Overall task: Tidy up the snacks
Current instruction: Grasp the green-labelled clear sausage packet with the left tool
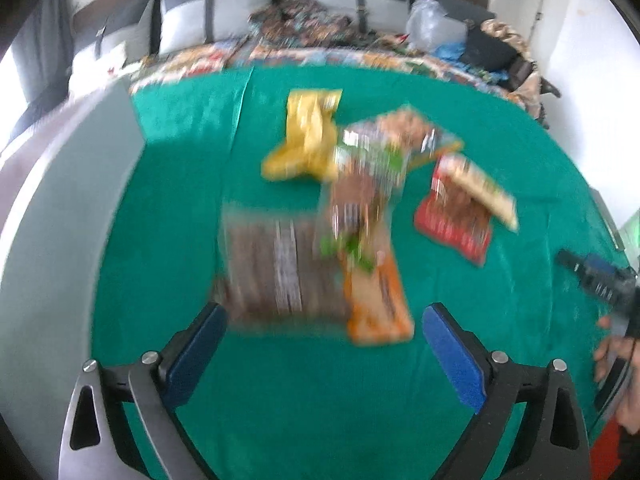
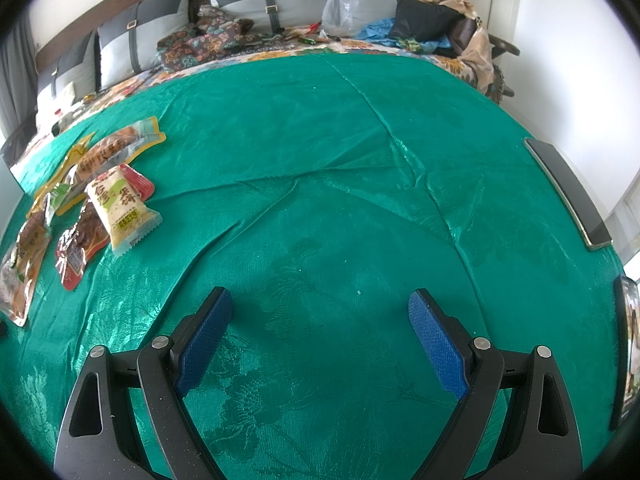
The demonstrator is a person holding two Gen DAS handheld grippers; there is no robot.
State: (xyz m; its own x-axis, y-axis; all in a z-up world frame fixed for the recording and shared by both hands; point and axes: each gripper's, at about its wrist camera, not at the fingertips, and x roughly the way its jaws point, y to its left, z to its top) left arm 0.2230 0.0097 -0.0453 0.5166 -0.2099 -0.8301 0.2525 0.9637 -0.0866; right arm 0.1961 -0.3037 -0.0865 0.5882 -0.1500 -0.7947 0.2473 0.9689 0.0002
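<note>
Several snack packets lie in a loose heap on the green cloth [image 1: 168,208]. The left wrist view is blurred: a brown packet [image 1: 276,268] lies nearest, beside an orange one [image 1: 380,312], with a yellow bag [image 1: 308,136] and a red packet [image 1: 456,220] farther off. My left gripper [image 1: 324,320] hangs open just short of the brown packet, nothing between its blue pads. In the right wrist view the heap sits at the left edge, a pale green-and-white packet [image 2: 120,208] on top of a red one [image 2: 80,248]. My right gripper [image 2: 320,316] stands open over bare cloth [image 2: 320,160].
A grey bin wall [image 1: 60,208] rises along the left. A dark phone-like slab [image 2: 568,192] and a second device [image 2: 628,352] lie at the cloth's right edge. Cushions [image 2: 260,0], a plastic bag [image 2: 340,4] and clothes crowd the back. A hand [image 1: 620,360] shows at the right.
</note>
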